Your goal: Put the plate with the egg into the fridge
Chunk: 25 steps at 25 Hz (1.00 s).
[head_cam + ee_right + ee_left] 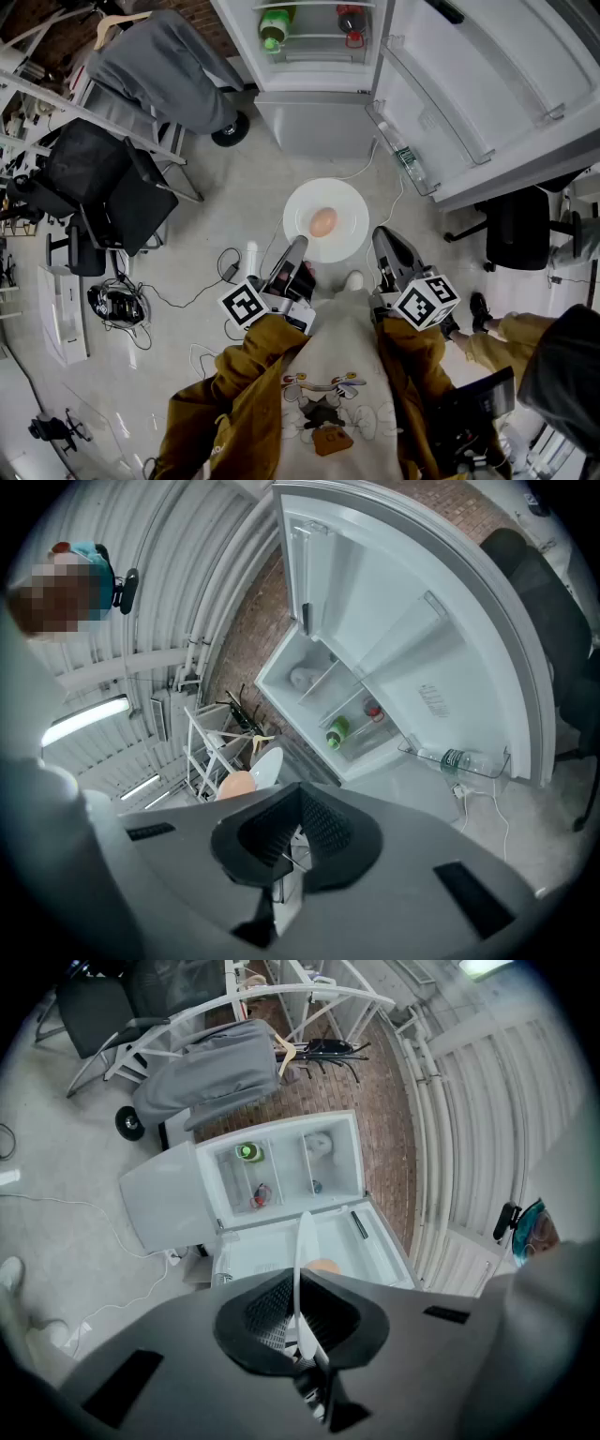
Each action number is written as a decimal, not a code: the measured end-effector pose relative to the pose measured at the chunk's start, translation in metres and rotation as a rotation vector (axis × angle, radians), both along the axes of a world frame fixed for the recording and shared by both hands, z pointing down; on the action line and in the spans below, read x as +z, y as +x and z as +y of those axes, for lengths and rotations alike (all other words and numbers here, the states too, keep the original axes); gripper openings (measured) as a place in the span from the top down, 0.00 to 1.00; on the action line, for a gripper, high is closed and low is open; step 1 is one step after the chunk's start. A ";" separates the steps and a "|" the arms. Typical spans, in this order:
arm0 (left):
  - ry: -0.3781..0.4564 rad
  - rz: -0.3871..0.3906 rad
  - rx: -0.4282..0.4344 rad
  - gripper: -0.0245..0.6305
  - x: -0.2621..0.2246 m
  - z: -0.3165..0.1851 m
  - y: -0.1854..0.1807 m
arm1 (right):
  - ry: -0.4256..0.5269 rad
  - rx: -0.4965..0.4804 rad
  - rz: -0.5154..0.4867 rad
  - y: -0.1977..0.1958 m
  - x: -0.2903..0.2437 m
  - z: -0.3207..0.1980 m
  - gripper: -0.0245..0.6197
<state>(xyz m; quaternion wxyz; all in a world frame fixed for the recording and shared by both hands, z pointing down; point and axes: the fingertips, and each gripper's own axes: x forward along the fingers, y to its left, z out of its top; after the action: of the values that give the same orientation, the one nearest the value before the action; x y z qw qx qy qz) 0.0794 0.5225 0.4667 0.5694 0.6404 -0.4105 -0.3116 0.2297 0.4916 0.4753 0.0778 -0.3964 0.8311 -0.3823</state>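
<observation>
Head view, mid-frame: the white plate (pixel 343 201) is held above the floor (pixel 225 211) with one egg (pixel 322 222) at its centre — the left tongs (pixel 296 246) pinch its lower-left rim. The right tongs (pixel 382 240), just beside the lower-right rim, are pressed together on nothing. At top the fridge (pixel 317 81) stands open — a green container (pixel 274 26) and a red item (pixel 352 21) on its shelves, a clear bottle (pixel 408 161) in the door (pixel 473 89) rack, upper right.

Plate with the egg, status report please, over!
Left gripper shut on plate rim. Right gripper shut beside it. Egg sits on plate, fridge open ahead. Way looks clear.
</observation>
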 end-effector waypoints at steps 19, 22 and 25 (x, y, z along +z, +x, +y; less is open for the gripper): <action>-0.006 -0.001 -0.067 0.94 0.010 0.002 0.023 | 0.054 -0.104 -0.088 0.025 0.000 0.009 0.95; -0.021 0.003 -0.100 0.94 0.020 -0.001 0.022 | 0.034 -0.105 -0.079 0.035 0.012 -0.002 0.95; -0.042 0.017 -0.118 0.94 0.024 -0.008 0.020 | 0.028 -0.121 -0.045 0.036 0.015 -0.010 0.95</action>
<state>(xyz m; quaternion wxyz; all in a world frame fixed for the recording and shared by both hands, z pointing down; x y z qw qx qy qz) 0.0990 0.5142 0.4909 0.5667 0.6003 -0.4492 -0.3416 0.2659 0.4813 0.4907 0.0788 -0.3354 0.8569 -0.3833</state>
